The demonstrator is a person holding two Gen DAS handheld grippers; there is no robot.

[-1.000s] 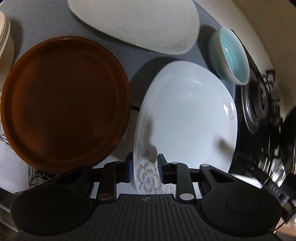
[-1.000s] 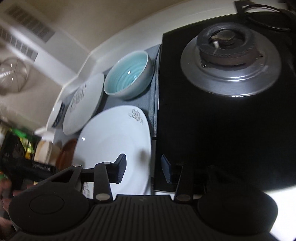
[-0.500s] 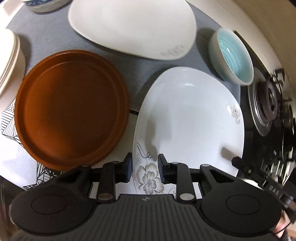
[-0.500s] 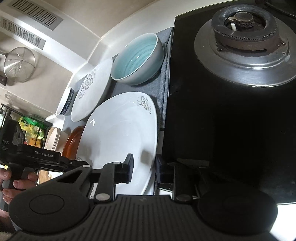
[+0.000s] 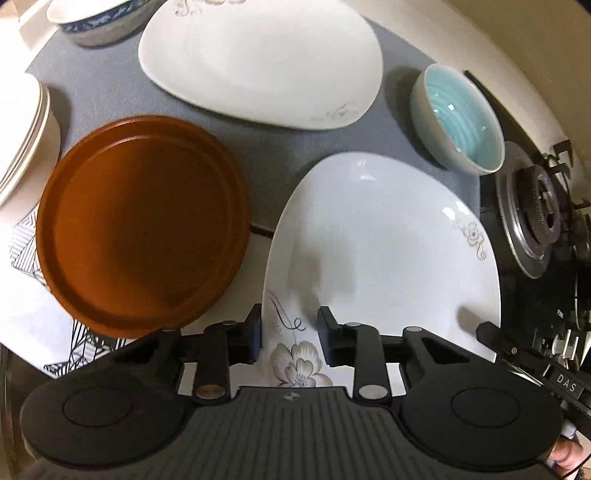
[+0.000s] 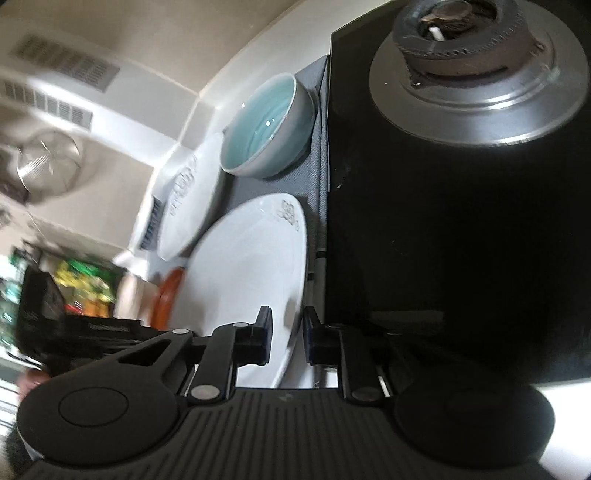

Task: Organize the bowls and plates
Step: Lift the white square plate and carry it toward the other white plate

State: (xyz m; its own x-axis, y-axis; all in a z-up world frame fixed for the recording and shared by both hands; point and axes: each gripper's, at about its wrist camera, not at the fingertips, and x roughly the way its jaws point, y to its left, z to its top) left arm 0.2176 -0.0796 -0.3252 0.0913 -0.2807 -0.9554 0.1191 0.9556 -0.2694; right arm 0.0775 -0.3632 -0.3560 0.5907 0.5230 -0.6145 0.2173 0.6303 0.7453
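On the grey mat by the stove, a blue bowl was seen with nothing in it, and a brown plate was seen bare too. Behind them a second white plate was laid flat, with a blue-patterned bowl at the far edge and a stack of cream plates at the left. The white flower plate was gripped at its near rim by the left gripper, with the painted flower between the two fingers. Its right edge was caught between the fingers of the right gripper, whose jaws were closing on it. That edge was seen just beside the black stove, so little room was left there. A narrow strip of mat was left open between the white flower plate and the brown plate.
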